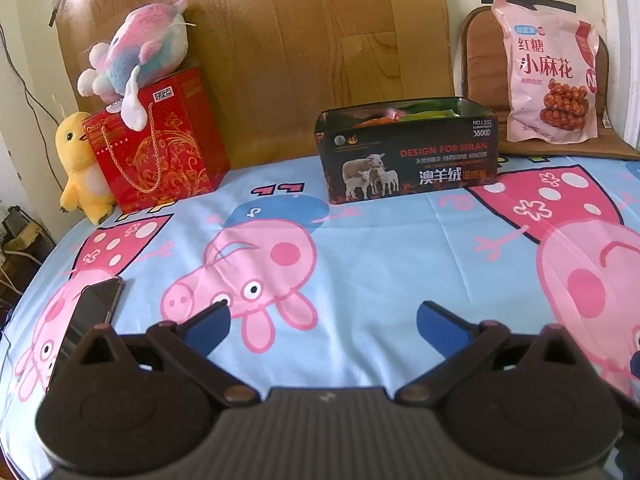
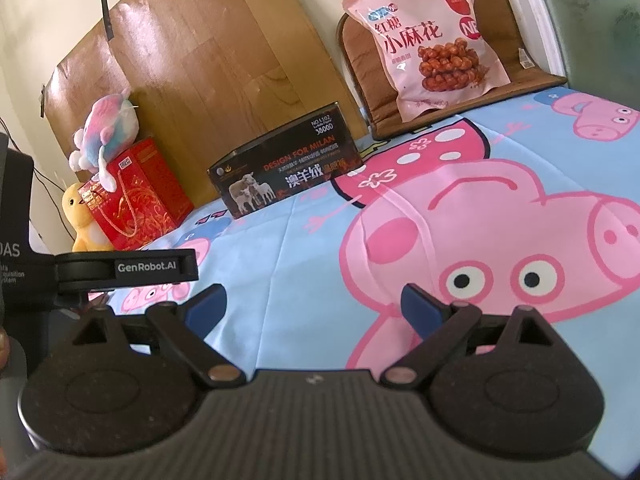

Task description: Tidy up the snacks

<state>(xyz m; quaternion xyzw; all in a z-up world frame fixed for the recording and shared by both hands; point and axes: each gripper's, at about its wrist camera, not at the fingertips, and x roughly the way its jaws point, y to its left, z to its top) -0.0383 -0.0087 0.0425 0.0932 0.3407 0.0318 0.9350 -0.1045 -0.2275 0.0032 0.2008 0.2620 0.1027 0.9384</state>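
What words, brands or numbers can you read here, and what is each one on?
"DESIGN FOR MILAN", "澳羊绒", "NO.L102", "3800D": black box.
"红糖", "小麻花": pink snack bag; its smaller print is blurred.
"GenRobot.AI": black bracket beside the right gripper.
"DAS", cut off: black device at that view's left edge; lines below are too small.
Red gift bag: labels unreadable.

My work surface — a bed (image 1: pixel 400 248) under a blue cartoon-pig sheet.
On it I see a dark open box (image 1: pixel 412 160), a red gift bag (image 1: pixel 160 148), a yellow plush chick (image 1: pixel 80 168) and a phone (image 1: pixel 92 312) — well apart.
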